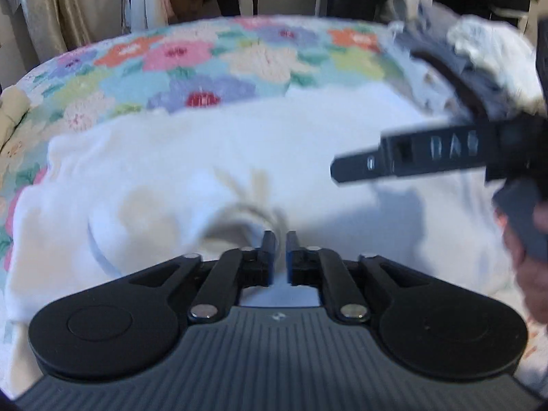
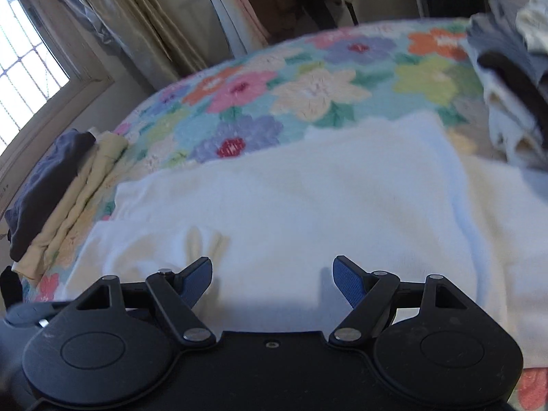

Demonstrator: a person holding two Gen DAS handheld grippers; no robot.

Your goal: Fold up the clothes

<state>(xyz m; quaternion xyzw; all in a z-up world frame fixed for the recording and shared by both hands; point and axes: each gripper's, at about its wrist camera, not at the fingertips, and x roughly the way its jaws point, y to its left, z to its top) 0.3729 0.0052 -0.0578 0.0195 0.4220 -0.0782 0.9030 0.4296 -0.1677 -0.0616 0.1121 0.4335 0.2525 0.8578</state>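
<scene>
A white garment with a pale yellow print lies spread on the flowered bedspread. My left gripper is shut on a bunched fold of the white garment near its print and lifts it slightly. My right gripper is open and empty, low over the same white garment, its blue pads wide apart. One finger of the right gripper also shows in the left wrist view, reaching in from the right above the cloth.
A stack of folded clothes, dark on pale yellow, lies at the bed's left edge. A heap of grey and white clothes sits at the right. Hanging clothes and curtains stand behind the bed, with a window at the left.
</scene>
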